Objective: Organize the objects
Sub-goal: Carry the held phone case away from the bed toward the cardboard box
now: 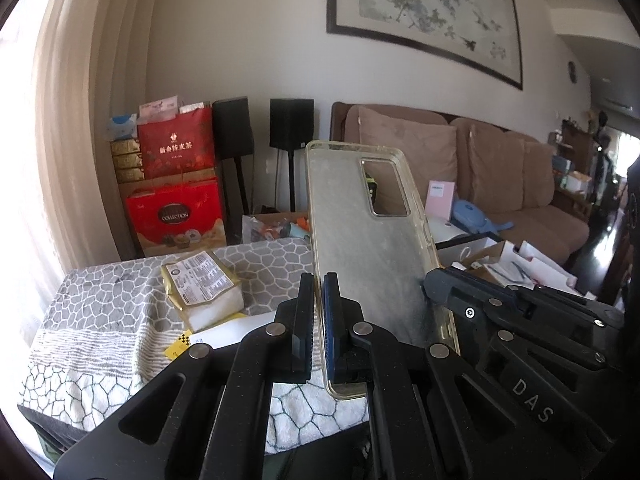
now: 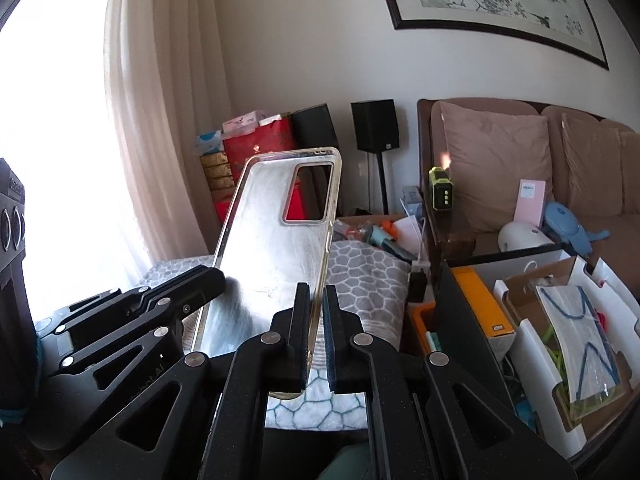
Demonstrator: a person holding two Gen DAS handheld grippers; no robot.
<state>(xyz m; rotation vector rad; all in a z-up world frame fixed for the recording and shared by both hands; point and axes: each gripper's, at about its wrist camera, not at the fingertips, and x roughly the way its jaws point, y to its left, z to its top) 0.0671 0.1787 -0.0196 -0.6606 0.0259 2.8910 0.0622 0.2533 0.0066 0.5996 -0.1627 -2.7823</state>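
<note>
A clear phone case [image 1: 368, 240] with yellowed edges and a camera cutout is held upright in the air above the table. In the left wrist view my left gripper [image 1: 319, 280] is shut on the case's left edge near its lower end. My right gripper [image 1: 430, 284] comes in from the right and clamps the opposite edge. The right wrist view shows the same phone case [image 2: 272, 248] from its other side. There my right gripper [image 2: 316, 292] is shut on its right edge, and the left gripper [image 2: 220, 278] grips the left edge.
Below lies a table under a grey stone-pattern cloth [image 1: 100, 320] with a gold foil packet [image 1: 204, 288] on it. To the right stands an open cardboard box [image 2: 560, 320] of papers and a yellow box [image 2: 484, 308]. A brown sofa [image 1: 500, 180] and red gift bags [image 1: 176, 152] stand behind.
</note>
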